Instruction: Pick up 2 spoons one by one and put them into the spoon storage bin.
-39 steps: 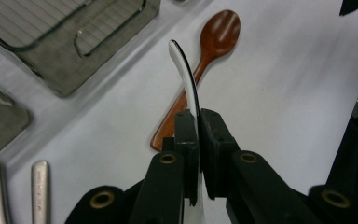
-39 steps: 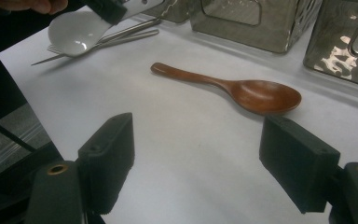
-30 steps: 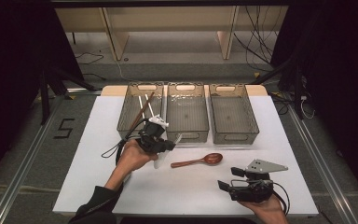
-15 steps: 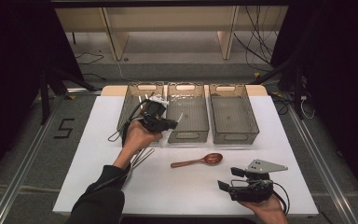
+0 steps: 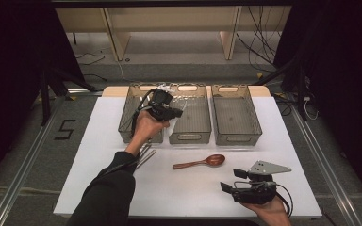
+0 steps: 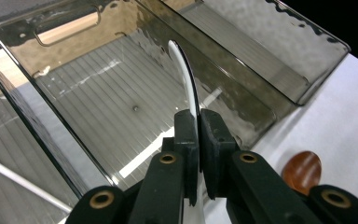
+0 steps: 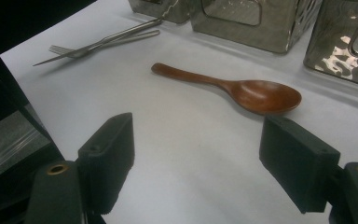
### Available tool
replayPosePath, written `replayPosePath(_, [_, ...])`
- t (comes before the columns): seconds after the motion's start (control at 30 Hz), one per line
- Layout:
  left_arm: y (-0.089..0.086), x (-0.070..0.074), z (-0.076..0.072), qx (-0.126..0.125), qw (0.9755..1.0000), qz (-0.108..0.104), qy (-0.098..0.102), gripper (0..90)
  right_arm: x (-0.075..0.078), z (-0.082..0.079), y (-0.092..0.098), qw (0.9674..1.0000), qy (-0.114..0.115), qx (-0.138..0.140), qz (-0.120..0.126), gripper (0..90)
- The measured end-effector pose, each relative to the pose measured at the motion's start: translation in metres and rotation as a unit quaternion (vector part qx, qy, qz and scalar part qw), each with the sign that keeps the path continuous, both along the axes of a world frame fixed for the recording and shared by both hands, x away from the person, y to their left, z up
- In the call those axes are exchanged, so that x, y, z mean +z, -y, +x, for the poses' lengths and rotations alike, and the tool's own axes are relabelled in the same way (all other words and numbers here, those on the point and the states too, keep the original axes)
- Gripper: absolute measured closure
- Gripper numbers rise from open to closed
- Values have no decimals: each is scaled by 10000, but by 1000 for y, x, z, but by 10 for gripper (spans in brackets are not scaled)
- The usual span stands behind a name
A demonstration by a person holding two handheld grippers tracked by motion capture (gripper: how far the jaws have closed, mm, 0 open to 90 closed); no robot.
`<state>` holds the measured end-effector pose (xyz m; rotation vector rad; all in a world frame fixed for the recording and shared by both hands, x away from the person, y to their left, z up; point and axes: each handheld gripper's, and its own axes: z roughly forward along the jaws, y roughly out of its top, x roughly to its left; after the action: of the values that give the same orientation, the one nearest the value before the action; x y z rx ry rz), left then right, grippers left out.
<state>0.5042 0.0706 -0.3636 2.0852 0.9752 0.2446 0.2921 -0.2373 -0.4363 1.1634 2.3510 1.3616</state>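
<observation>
The left gripper (image 6: 198,126) is clamped on a thin white utensil (image 6: 185,74), seemingly a plastic spoon or knife seen edge-on; its exact kind cannot be told. Its jaws press together on the white strip, which curves up from between the pads. In the high view the left gripper (image 5: 168,112) hangs above the row of three smoky clear plastic bins, over the wall shared by the left bin (image 5: 131,123) and the middle bin (image 5: 195,123). In the left gripper view the white utensil hangs over the ribbed floor of the middle bin (image 6: 107,93), which is bare beneath it, and thin metal rods lie in the neighbouring bin at the lower left.

The right bin (image 5: 235,115) stands just beside the middle one. A brown wooden spoon (image 5: 200,162) lies on the white table (image 5: 99,141) in front of the bins, bowl to the right. A metal fork (image 7: 93,44) and another slim metal utensil lie side by side near the left bin's front corner, partly under the person's left forearm in the high view.

The right gripper (image 5: 228,187) rests low near the table's front edge, its jaws wide apart and holding nothing, with the wooden spoon (image 7: 233,88) ahead of it.
</observation>
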Motion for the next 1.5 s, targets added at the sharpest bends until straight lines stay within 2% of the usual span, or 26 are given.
replayPosePath(0.27, [5, -3, 13, 127, 9999, -35, 21, 855, -1, 0, 0, 10000, -10, 13, 15, 272])
replayPosePath(0.67, [10, -12, 28, 270, 9996, 22, 41, 855, -1, 0, -1, 10000, -40, 31, -1, 272])
replayPosePath(1.1, [12, -17, 30, 368, 9993, -67, 99, 853, -1, 0, 0, 10000, -33, 37, 5, 272])
replayPosePath(1.3, [12, -22, 30, 369, 9993, 42, 106, 852, -1, 0, -1, 10000, -37, 34, 3, 272])
replayPosePath(1.5, [10, -30, 31, 371, 9993, 65, 38, 845, -1, 0, 0, 10000, -32, 38, -6, 272])
